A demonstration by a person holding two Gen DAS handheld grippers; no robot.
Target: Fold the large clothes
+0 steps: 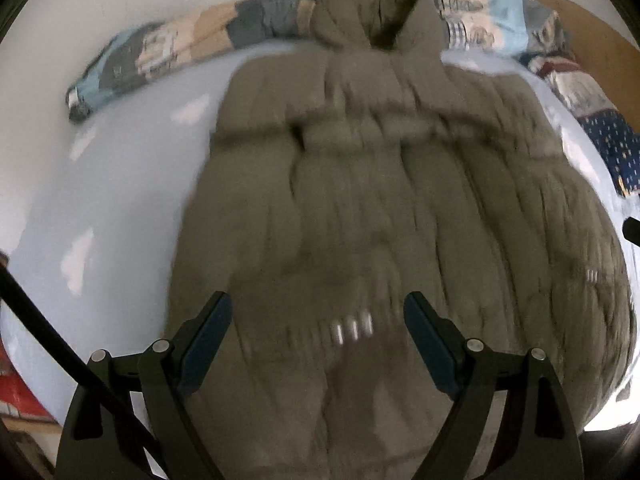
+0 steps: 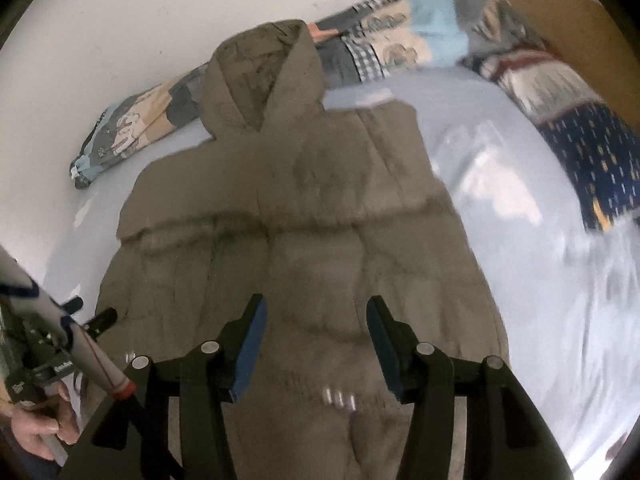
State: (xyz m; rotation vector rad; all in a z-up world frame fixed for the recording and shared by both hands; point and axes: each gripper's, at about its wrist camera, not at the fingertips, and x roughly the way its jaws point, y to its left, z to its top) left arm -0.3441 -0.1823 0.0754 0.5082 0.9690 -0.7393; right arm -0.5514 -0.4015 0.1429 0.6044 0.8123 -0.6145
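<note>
An olive-brown hooded puffer coat (image 1: pixel 360 200) lies flat on a pale blue bed sheet (image 1: pixel 120 184), its hood (image 1: pixel 372 12) toward the wall. A puffy band crosses its chest. My left gripper (image 1: pixel 318 304) hangs open over the coat's lower part, with nothing between the blue pads (image 1: pixel 208 344). Several metal snaps (image 1: pixel 354 328) glint under it. In the right wrist view the same coat (image 2: pixel 312 220) fills the middle. My right gripper (image 2: pixel 316 304) hovers above it with jaws apart and nothing gripped. At that view's left edge a hand (image 2: pixel 36 428) holds the left gripper (image 2: pixel 92 314).
A rolled patchwork quilt (image 1: pixel 180 52) runs along the white wall behind the hood. A dark blue patterned cloth (image 2: pixel 592 152) lies at the right of the bed, beside a wooden headboard (image 2: pixel 560 12). Bare sheet (image 2: pixel 520 220) shows right of the coat. A black cable (image 1: pixel 60 352) crosses the lower left.
</note>
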